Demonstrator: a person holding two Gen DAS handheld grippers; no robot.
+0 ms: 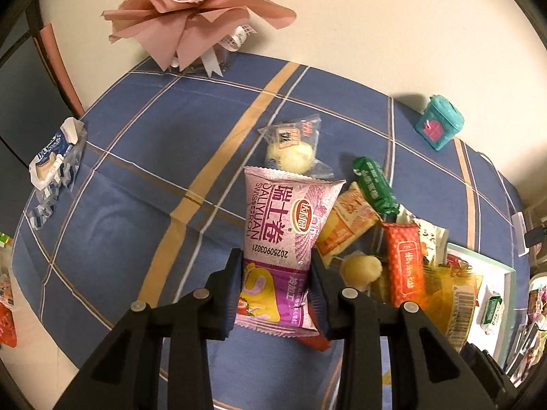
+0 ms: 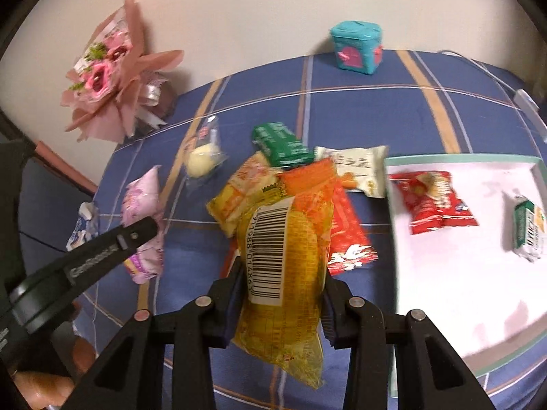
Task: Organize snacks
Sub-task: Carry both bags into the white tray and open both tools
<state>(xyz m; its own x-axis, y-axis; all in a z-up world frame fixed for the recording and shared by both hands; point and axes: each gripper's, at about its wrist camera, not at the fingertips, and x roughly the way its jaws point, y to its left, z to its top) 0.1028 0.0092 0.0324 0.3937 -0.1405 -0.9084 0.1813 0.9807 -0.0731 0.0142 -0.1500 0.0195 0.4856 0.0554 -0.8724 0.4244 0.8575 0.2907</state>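
Both grippers loaded, task maybe a third done by the look of it. Left gripper (image 1: 277, 270) has its fingers (image 1: 229, 273) pinched on a pink roll pack (image 1: 283, 225), pack sticking forward past the tips, lifted off the desk (image 1: 143, 157). Right gripper (image 2: 282, 294) fingers clamped on a yellow pack (image 2: 283, 266), barcode side up, its tail hanging back below the fingers. White tray (image 2: 478, 290) sits right of the right fingers and holds only two snacks: a red bag (image 2: 430, 201) and a green-white pack (image 2: 528, 232). So two sorted, two in hand, neither over the tray yet. Left on the desk just ahead of the right fingers, a loose heap: orange pack (image 2: 345, 229), yellow-orange pack (image 2: 246, 184), green bar (image 2: 282, 145), white pack (image 2: 359, 167). A clear-wrapped bun (image 2: 201, 160) lies apart, ahead-left. A second round bun (image 1: 360, 268) shows just right of the left fingers. A blue-white wrapper (image 1: 54, 160) far left looks opened, maybe trash. Bouquet (image 1: 191, 10) and teal box (image 1: 439, 121) stand at the back, not snacks. Most of the sorting remains, I'd say.
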